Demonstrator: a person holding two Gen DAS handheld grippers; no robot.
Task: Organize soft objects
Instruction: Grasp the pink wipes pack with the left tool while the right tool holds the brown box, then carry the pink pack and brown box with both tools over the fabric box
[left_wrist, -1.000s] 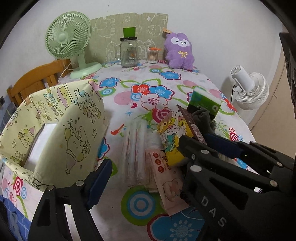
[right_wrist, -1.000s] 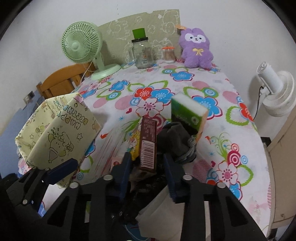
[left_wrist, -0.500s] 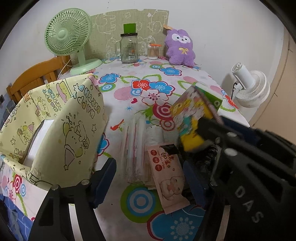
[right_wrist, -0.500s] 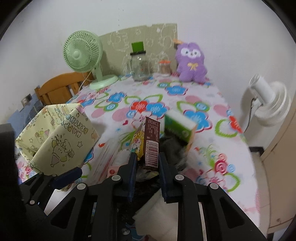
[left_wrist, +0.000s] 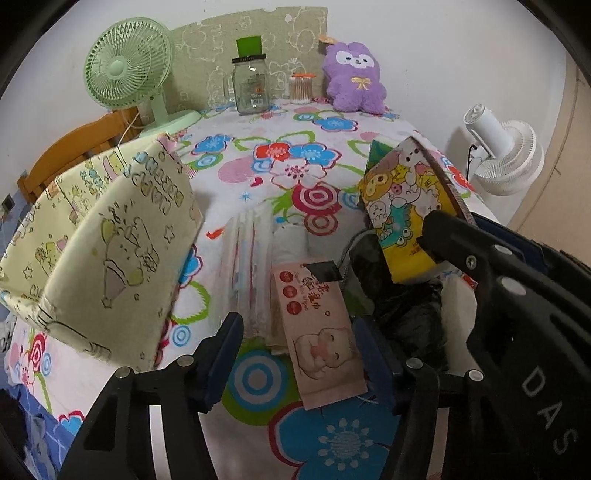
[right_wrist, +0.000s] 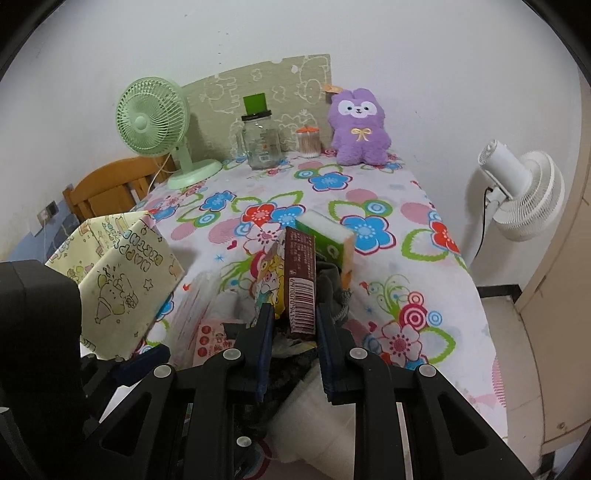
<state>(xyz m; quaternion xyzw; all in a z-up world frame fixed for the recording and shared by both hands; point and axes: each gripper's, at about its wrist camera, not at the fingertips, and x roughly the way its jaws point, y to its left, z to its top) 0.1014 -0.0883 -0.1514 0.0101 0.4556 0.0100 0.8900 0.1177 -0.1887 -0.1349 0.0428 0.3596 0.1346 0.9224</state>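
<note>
right gripper (right_wrist: 291, 325) is clamped tight on a cartoon tissue pack (left_wrist: 402, 206), pads pinching its lower end so it sticks up off the table, brown barcode side facing the right cam. left gripper (left_wrist: 299, 354) is partway apart w/ the jaws closing, nothing pressed between them. the pink baby-print wipes pack (left_wrist: 317, 325) lies flat on the floral tablecloth (left_wrist: 332, 443) in the gap but the pads aren't touching it afaict.

rest of the soft stuff: clear-wrapped bundle (left_wrist: 247, 266) just left of the wipes, dark grey cloth (right_wrist: 332, 291) bunched behind the held pack, green tissue box (right_wrist: 328, 240) touching that cloth. yellow fabric bin (left_wrist: 107, 236) w/ the birthday print sits on the left side of the table, near the pile but apart from it.

back edge by the wall: green fan (left_wrist: 129, 70), glass jar (left_wrist: 251, 85), purple plush (left_wrist: 354, 81). white fan (left_wrist: 506, 155) stands off the table on the right.
</note>
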